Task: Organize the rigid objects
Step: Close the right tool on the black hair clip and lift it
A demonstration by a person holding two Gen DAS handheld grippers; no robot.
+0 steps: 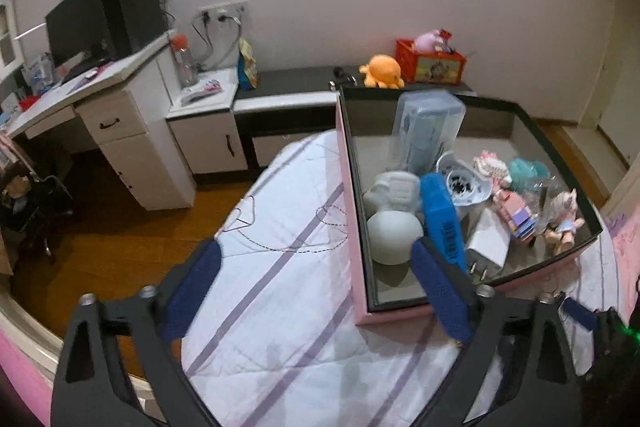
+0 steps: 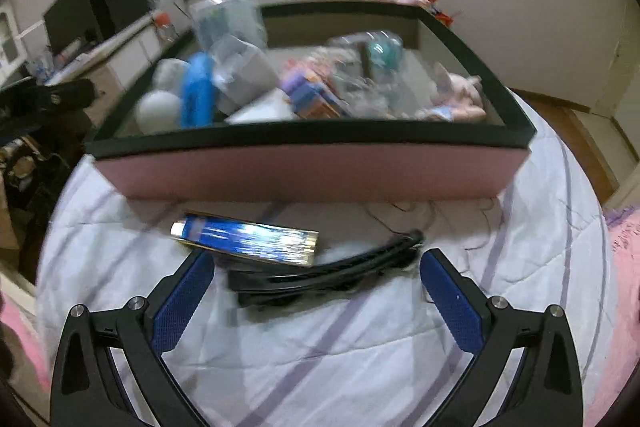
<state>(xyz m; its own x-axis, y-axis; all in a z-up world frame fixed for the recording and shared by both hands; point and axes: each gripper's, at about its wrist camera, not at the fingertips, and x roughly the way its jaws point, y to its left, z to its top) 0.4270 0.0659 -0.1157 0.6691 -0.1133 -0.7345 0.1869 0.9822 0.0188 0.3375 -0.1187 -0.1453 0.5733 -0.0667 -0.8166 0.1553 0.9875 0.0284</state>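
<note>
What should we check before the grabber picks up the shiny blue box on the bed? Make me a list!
1. Right gripper open: ok, fingers spread wide.
2. Blue box within the gripper's line: ok, it lies just ahead, a bit to the left.
3. Nothing tangled with it: not ok, a black curved thing lies against it.
4. Room in the pink bin: ok, bare floor shows by the near wall.
5. Left gripper out of the way: ok, open, empty, by the bin's corner.
6. Picture sharp: not ok, the right view is blurred.
</note>
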